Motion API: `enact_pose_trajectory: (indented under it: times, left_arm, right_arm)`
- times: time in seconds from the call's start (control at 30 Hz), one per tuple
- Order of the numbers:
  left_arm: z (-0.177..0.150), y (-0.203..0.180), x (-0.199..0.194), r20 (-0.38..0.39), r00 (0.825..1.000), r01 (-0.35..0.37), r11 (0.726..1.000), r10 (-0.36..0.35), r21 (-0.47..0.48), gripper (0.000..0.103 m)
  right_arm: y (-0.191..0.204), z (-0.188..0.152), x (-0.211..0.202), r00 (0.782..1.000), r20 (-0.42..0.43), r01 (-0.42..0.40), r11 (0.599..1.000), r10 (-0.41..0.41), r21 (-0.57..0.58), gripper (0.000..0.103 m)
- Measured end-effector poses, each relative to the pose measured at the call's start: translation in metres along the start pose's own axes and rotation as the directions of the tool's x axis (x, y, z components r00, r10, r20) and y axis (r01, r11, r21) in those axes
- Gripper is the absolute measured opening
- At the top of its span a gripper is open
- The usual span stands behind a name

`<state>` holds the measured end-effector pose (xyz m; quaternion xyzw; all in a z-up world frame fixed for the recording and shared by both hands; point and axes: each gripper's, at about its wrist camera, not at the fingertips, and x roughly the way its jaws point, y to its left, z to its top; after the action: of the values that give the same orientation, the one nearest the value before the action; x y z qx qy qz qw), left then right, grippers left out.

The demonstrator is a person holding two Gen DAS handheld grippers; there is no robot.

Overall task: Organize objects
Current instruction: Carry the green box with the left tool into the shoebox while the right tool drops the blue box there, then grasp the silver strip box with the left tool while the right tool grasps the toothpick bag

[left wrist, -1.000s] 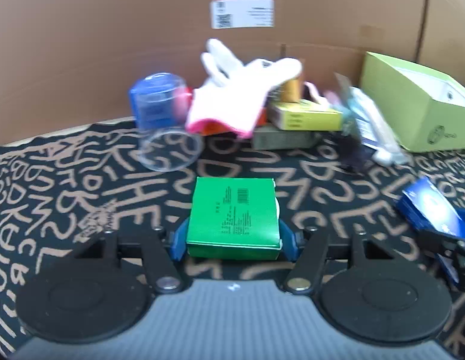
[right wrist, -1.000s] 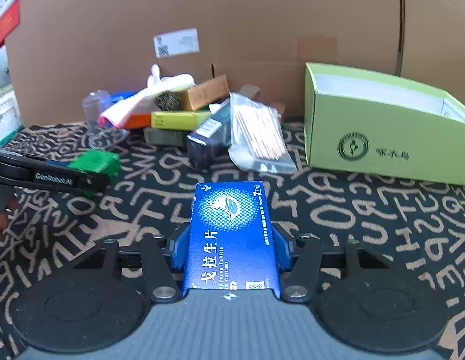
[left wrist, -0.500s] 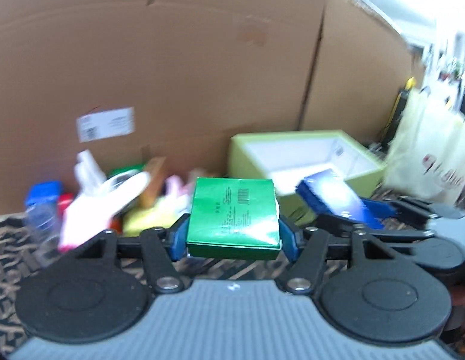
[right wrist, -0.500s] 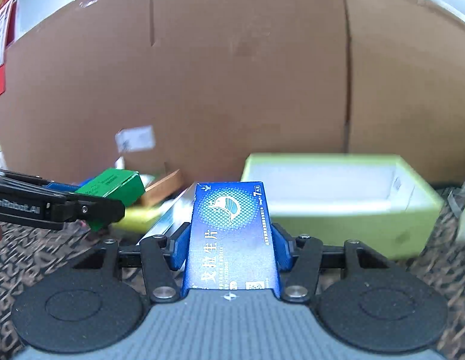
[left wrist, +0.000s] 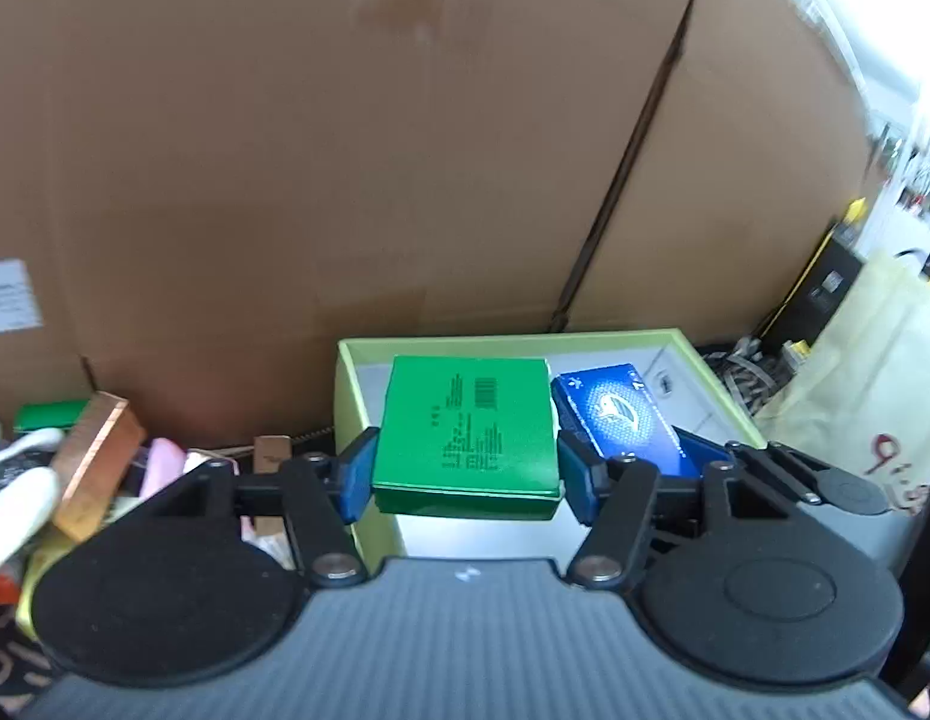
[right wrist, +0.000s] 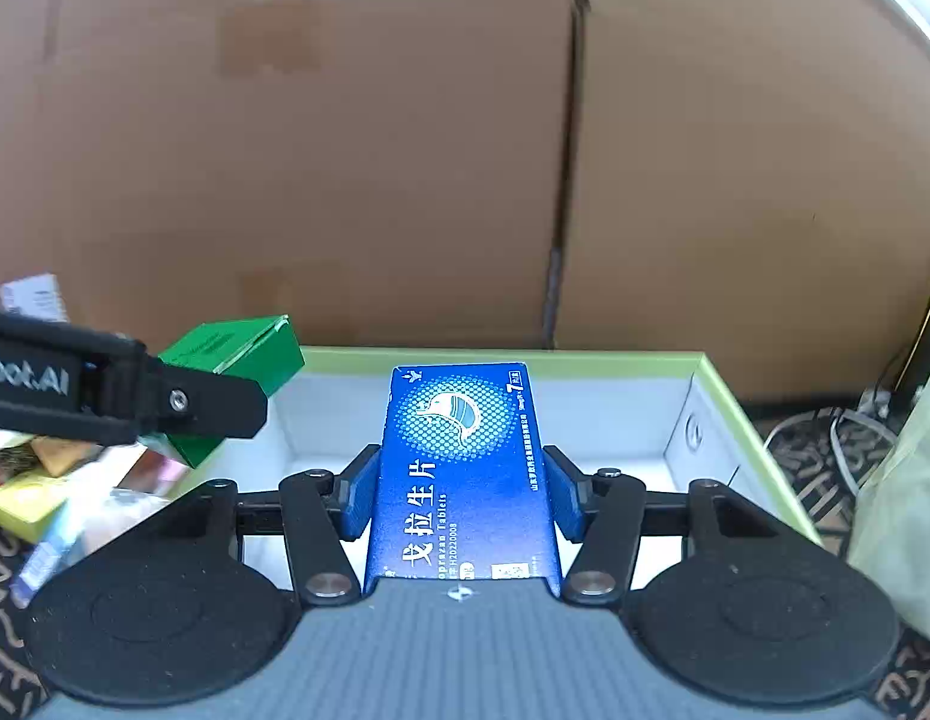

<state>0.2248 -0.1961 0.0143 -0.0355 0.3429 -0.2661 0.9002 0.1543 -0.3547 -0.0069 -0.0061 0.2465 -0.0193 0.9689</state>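
Note:
My left gripper (left wrist: 465,474) is shut on a green box (left wrist: 465,429) and holds it over the left part of the light green open box (left wrist: 699,354). My right gripper (right wrist: 459,492) is shut on a blue tablet box (right wrist: 462,468) and holds it over the middle of the light green box (right wrist: 735,396). The blue box (left wrist: 615,414) shows just right of the green one in the left wrist view. The green box (right wrist: 237,366) and the left gripper's finger (right wrist: 165,399) show at the left of the right wrist view.
A pile of items lies left of the light green box: a copper-coloured box (left wrist: 96,462), a yellow box (right wrist: 21,510), a white glove (left wrist: 15,498). A cardboard wall (right wrist: 405,150) stands behind. A pale bag (left wrist: 867,372) and cables (right wrist: 837,438) are at the right.
Both grippers have lifted off the patterned cloth and moved right and forward to the light green box, each keeping its box. The two held boxes are now side by side over it.

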Motion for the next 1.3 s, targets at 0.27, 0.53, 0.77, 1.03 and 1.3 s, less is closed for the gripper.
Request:
enact_pose_trajectory:
  times: [0.27, 0.53, 0.77, 1.03, 1.3]
  left_arm:
    - [-0.003, 0.004, 0.034, 0.041, 0.999, -0.006, 1.0, 0.006, -0.005, 0.103]
    - [-0.016, 0.013, -0.033, 0.144, 0.989, 0.038, 0.999, -0.033, -0.035, 0.103]
    - [-0.065, 0.012, -0.106, 0.188, 0.981, -0.04, 0.999, 0.038, 0.008, 0.103]
    - [-0.124, 0.037, -0.177, 0.227, 0.957, -0.182, 0.983, 0.18, -0.01, 0.103]
    - [-0.164, 0.073, -0.192, 0.184, 0.945, -0.259, 0.962, 0.27, -0.083, 0.103]
  right_arm:
    - [-0.012, -0.011, 0.046, 0.993, -0.111, -0.026, 1.0, 0.027, 0.005, 0.062]
    - [-0.025, -0.01, -0.022, 0.995, 0.076, 0.063, 0.997, -0.067, 0.052, 0.084]
    - [-0.006, -0.047, -0.106, 0.975, 0.221, -0.021, 0.992, -0.006, 0.122, 0.095]
    - [0.047, -0.086, -0.134, 0.975, 0.174, -0.155, 0.985, 0.141, 0.069, 0.096]
    - [0.085, -0.114, -0.139, 0.969, 0.081, -0.24, 0.969, 0.234, 0.068, 0.096]
